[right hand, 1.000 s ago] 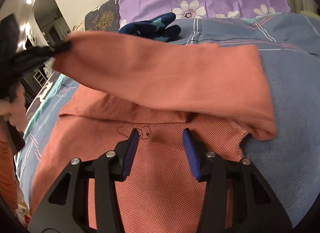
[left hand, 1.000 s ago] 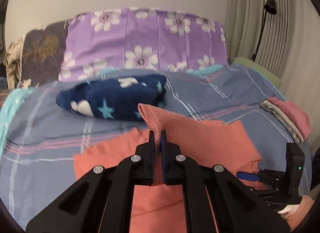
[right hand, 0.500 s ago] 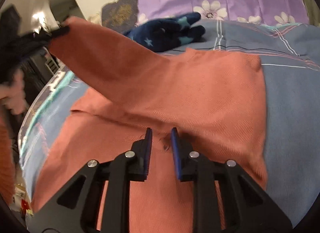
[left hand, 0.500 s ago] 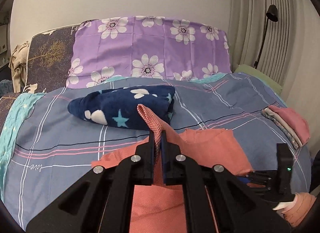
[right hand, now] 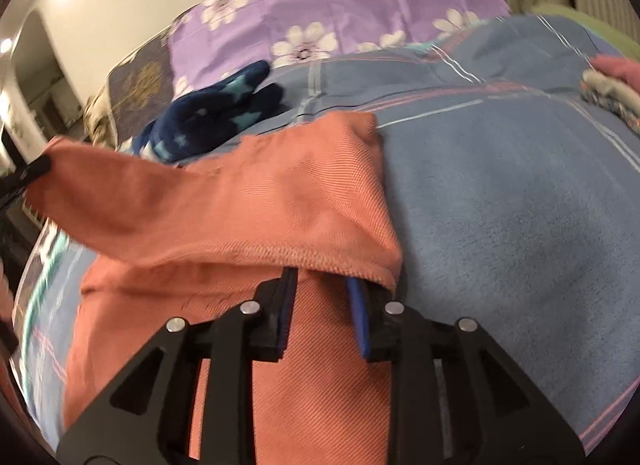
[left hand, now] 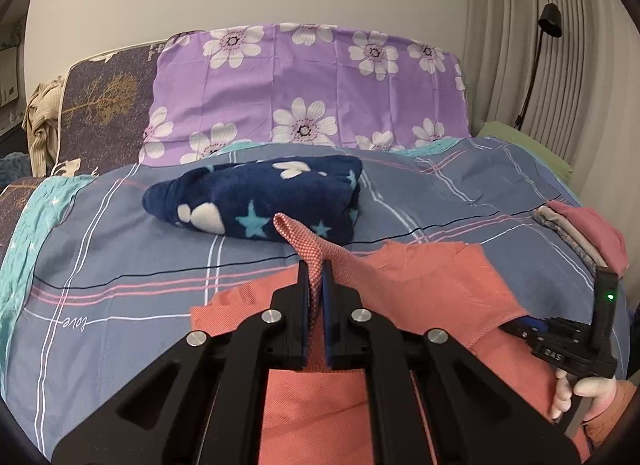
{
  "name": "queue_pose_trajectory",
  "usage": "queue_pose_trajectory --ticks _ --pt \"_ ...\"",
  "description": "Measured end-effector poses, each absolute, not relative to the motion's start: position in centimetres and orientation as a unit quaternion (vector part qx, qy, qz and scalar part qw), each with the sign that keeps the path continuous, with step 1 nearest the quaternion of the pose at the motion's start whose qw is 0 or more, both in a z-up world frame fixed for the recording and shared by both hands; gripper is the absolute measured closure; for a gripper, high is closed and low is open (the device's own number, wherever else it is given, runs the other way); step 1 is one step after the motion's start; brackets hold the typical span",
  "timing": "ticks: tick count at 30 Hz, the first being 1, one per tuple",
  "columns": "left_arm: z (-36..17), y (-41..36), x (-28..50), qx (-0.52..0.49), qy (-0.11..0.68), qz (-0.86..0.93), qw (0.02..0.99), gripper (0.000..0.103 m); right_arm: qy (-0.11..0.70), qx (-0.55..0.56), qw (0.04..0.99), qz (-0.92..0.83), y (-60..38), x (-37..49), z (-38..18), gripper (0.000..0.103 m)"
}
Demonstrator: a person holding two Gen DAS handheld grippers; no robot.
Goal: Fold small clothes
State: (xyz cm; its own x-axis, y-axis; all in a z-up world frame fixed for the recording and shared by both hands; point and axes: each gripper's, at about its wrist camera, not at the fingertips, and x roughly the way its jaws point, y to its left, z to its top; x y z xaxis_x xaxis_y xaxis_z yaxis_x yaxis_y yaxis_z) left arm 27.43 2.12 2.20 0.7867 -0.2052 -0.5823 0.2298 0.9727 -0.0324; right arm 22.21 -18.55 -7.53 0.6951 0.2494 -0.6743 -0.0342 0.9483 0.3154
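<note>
Reopening since half a second ago, the right gripper [right hand: 322, 315] now has its jaws parted with the folded hem of the orange shirt [right hand: 288, 205] draped over their tips, gripping nothing. Beyond, the left gripper [left hand: 315, 285] stays clamped on the sleeve [left hand: 298, 239], stretched leftward across the bed [right hand: 500, 205], so the fold looks half-laid.

The left gripper [left hand: 315, 277] has its jaws pinched on a raised fold of the salmon garment [left hand: 420, 289], which lies on the plaid bed cover [left hand: 120, 257]. A navy star blanket [left hand: 256, 197] sits beyond it, the right gripper [left hand: 568, 341] at lower right.
</note>
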Motion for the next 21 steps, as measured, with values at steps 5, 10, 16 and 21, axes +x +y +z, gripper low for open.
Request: queue_pose_trajectory --ticks 5,10,16,21 --pt "2.0 4.1 27.6 -0.015 0.305 -0.121 0.944 0.098 0.371 0.124 0.909 0.145 -16.7 20.9 -6.8 0.074" --pt "2.0 3.8 27.7 -0.012 0.305 -0.122 0.944 0.098 0.405 0.128 0.894 0.143 -15.0 24.6 -7.9 0.076" --pt "-1.3 6.0 28.0 0.002 0.341 -0.081 0.937 0.098 0.404 0.208 0.887 0.080 -19.0 24.2 -9.1 0.103" --pt "-7.5 7.6 28.7 0.019 0.404 -0.053 0.913 0.097 0.409 0.189 0.890 0.074 -18.6 24.5 -9.3 0.103"
